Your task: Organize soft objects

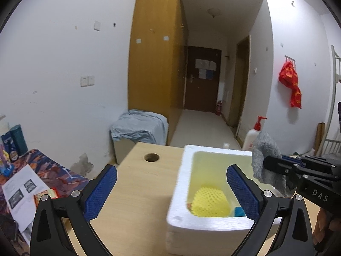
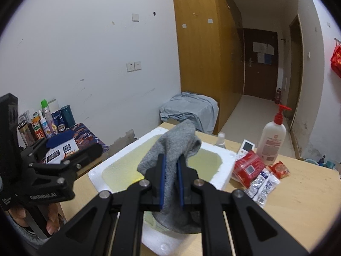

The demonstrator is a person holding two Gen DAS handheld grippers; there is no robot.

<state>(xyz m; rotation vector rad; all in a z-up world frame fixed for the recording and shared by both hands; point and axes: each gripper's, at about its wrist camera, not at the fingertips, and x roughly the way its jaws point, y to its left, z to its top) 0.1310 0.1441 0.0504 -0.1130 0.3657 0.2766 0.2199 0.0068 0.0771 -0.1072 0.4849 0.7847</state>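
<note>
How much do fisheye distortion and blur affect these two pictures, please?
Left wrist view: wardrobe edges bow, corners go black, the foam box looks slightly soft. Right wrist view: same bowing and dark corners; the gray sock in the right tongs stays sharp, its fibres visible.

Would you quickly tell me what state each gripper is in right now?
Left gripper: open, holding nothing, in front of the white foam box.
Right gripper: closed on the grey sock, above the box.
</note>
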